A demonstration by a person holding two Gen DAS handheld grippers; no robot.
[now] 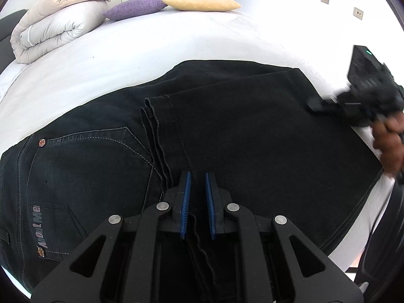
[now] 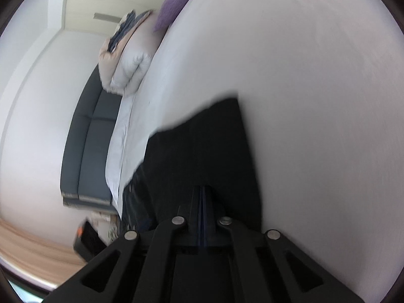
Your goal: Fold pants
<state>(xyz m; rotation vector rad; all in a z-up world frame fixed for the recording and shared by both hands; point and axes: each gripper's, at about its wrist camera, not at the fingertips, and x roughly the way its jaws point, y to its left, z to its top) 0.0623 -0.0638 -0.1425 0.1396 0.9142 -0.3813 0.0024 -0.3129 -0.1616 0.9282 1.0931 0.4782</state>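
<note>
Black pants (image 1: pixel 227 131) lie folded on bed (image 1: pixel 151 43); right gripper (image 2: pixel 203 194) jaws seemingly closed.

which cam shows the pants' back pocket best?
Left wrist: the back pocket on the pants is sharp, with stitching and rivet visible. Right wrist shows only blurred black fabric, no pocket discernible.
</note>
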